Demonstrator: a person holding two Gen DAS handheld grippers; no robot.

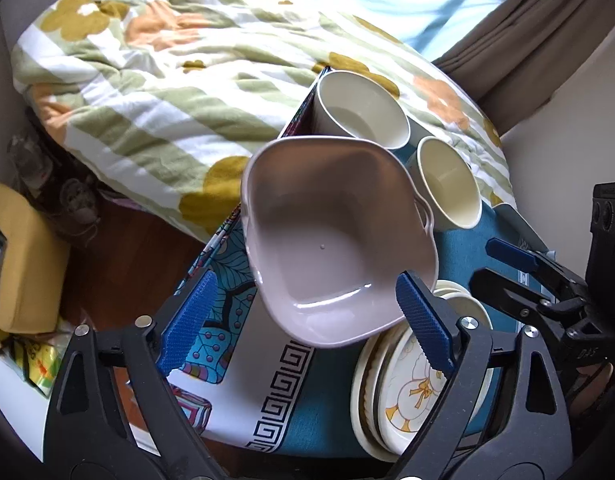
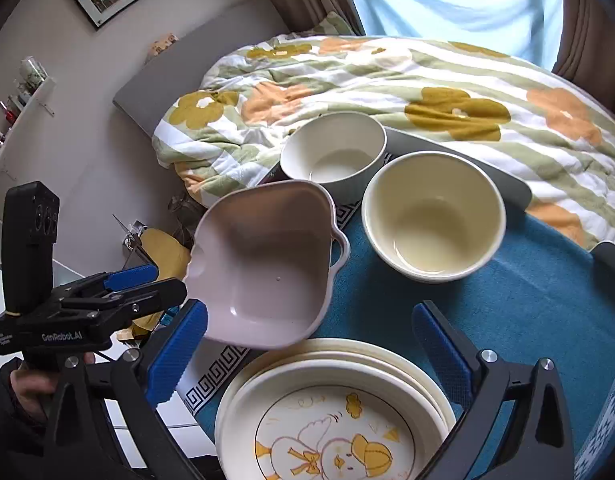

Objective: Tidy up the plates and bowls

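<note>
A pinkish-grey squarish bowl [image 1: 335, 236] [image 2: 267, 268] with a small side handle is tilted over the table's left edge, and its low side overlaps the rim of a plate stack [image 1: 411, 392] [image 2: 335, 432]. The top plate bears a chick drawing. My left gripper [image 1: 307, 320] [image 2: 169, 278] is open, with the bowl between its pads. One pad [image 1: 423, 320] is at the bowl's rim and the other stands clear of it. My right gripper [image 2: 309, 352] [image 1: 483, 262] is open over the plates and holds nothing. Two cream round bowls [image 2: 335, 152] [image 2: 435, 216] stand upright behind.
The table's teal cloth [image 2: 527, 300] [image 1: 463, 248] has a patterned border at its left edge. A bed with a floral duvet [image 2: 387, 80] [image 1: 167, 80] lies just beyond the table. On the floor to the left is a yellow cushion [image 1: 23, 256]. A hand [image 2: 27, 384] grips the left handle.
</note>
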